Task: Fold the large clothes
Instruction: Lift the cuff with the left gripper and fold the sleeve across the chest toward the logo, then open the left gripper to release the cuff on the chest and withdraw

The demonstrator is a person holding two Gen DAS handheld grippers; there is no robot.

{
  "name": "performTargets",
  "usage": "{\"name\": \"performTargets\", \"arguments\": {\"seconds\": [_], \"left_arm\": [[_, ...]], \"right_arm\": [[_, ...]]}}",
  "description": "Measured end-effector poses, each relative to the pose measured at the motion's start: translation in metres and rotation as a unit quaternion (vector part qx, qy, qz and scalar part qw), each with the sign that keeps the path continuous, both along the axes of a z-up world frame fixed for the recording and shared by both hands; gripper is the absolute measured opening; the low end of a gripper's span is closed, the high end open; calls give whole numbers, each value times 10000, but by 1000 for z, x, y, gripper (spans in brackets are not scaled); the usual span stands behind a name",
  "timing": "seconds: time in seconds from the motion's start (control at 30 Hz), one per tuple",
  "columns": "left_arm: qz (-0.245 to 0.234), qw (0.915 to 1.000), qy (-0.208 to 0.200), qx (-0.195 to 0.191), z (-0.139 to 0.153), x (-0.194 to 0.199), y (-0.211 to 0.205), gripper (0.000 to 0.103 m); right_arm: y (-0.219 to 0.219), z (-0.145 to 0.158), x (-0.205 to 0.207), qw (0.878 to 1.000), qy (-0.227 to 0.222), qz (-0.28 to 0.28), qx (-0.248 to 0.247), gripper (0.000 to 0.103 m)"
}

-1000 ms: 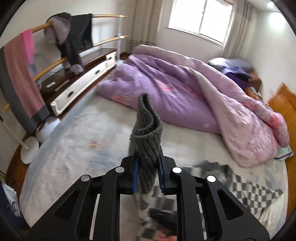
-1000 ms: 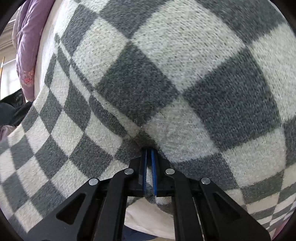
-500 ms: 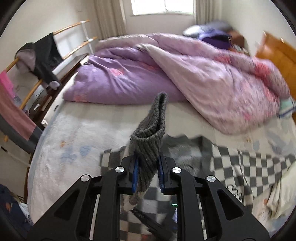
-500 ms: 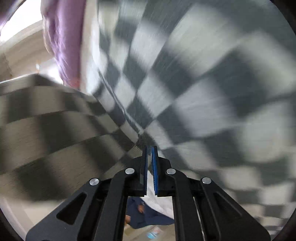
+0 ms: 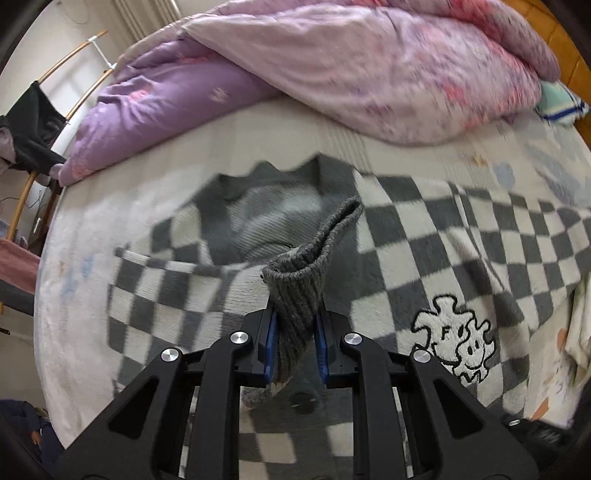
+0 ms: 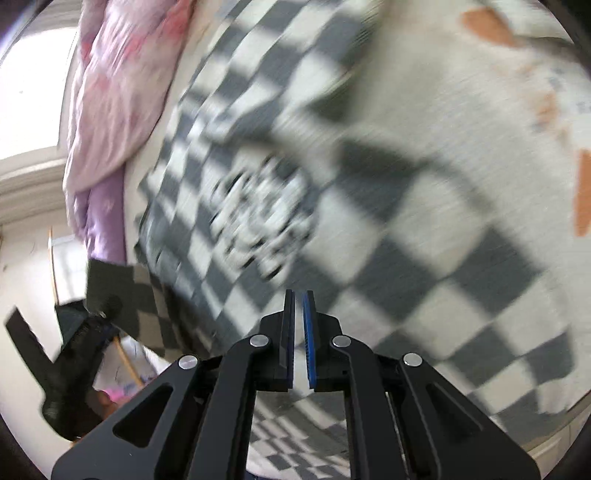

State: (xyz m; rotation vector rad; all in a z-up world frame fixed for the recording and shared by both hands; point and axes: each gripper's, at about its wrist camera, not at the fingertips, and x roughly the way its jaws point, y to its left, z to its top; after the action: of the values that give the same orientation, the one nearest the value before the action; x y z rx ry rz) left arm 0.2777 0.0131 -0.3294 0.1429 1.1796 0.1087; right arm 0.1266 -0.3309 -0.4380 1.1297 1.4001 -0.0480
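Observation:
A grey-and-white checkered sweater (image 5: 424, 258) lies spread on the bed, with a cartoon patch (image 5: 454, 339) on its front. My left gripper (image 5: 295, 317) is shut on the sweater's grey ribbed edge (image 5: 314, 258), which stands up in a fold above the pads. In the right wrist view the sweater (image 6: 369, 221) is blurred and the patch (image 6: 262, 218) shows at centre. My right gripper (image 6: 299, 295) is shut, with a thin strip of pale sweater fabric between its pads. The left gripper's black frame (image 6: 62, 369) shows at lower left with checkered cloth hanging from it.
A bunched purple and pink duvet (image 5: 332, 66) fills the far side of the bed. Pale sheet (image 5: 85, 229) lies bare to the left of the sweater. A clothes rack (image 5: 29, 129) with dark garments stands beyond the bed's left edge. A striped pillow (image 5: 557, 103) sits by the wooden headboard (image 5: 554, 33).
My left gripper came down toward the bed and tipped forward, ribbed edge still clamped. The right gripper swept sideways, and the fabric that filled its view now lies farther off on the bed.

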Motion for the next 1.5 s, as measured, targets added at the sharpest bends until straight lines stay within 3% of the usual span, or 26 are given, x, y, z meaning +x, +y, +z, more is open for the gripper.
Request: {"name": "performTargets", "arguments": {"seconds": [0.13, 0.3, 0.37, 0.43, 0.47, 0.5, 0.57, 0.63, 0.7, 0.73, 0.77, 0.9, 1.0, 1.1, 1.17, 1.2, 1.27, 1.3, 1.43, 1.5], "left_arm": [[13, 9998, 152, -95, -20, 1, -7, 17], [30, 9995, 258, -152, -35, 0, -6, 18], [0, 9993, 310, -197, -35, -1, -6, 25], [-43, 9982, 351, -476, -32, -2, -4, 55], [-23, 9975, 326, -623, -28, -4, -3, 63], [13, 9968, 274, -748, -24, -6, -1, 63], [35, 9954, 267, -916, -13, -12, 4, 69], [55, 9938, 292, -1068, -4, -16, 13, 69], [173, 9929, 224, -1152, 6, -22, 33, 69], [225, 9928, 217, -1158, 8, -24, 42, 69], [299, 9923, 216, -1179, 9, -26, 56, 69], [818, 9910, 225, -1031, 2, -33, 117, 69], [1368, 9840, 371, -1076, -14, -40, 175, 63], [1778, 9783, 515, -926, -35, -53, 235, 50], [1942, 9751, 656, -848, -49, -63, 262, 36], [1989, 9729, 748, -908, -57, -67, 273, 32], [2035, 9649, 1298, -1039, -88, -77, 295, 6], [2039, 9631, 1441, -1003, -96, -81, 299, 2], [1790, 9693, 1335, -1030, -104, -97, 303, 0], [1902, 9673, 1278, -1093, -107, -99, 306, 0]], "right_arm": [[8, 2, -11, 9999, 30, -152, -69, 5], [44, 2, 4, 9999, 66, -109, -52, 5], [54, 2, 10, 10000, 52, 10, -19, 6], [64, 4, 13, 9999, 76, 127, -64, 8], [70, 6, 16, 9997, 76, 209, -70, 9], [74, 9, 19, 9996, 67, 274, -72, 10], [84, 19, 25, 9990, 9, 406, -208, 15], [93, 31, 32, 9977, -106, 539, -390, 21], [105, 44, 43, 9960, -245, 684, -512, 34], [112, 50, 49, 9951, -338, 723, -579, 50], [117, 54, 53, 9941, -409, 762, -650, 57], [149, 53, 80, 9885, -517, 1121, -877, 57], [173, 36, 98, 9857, -475, 1345, -898, 56], [199, 10, 116, 9803, -314, 1615, -1093, 52], [212, -5, 124, 9788, -280, 1727, -1065, 35], [219, -14, 128, 9745, -119, 1812, -1321, 30], [224, -14, 129, 9709, -168, 1722, -1659, 13], [223, -9, 125, 9714, -199, 1612, -1733, 12], [229, -9, 113, 9602, -83, 1912, -2034, 10], [236, -16, 115, 9510, -152, 2089, -2274, 10]]}}
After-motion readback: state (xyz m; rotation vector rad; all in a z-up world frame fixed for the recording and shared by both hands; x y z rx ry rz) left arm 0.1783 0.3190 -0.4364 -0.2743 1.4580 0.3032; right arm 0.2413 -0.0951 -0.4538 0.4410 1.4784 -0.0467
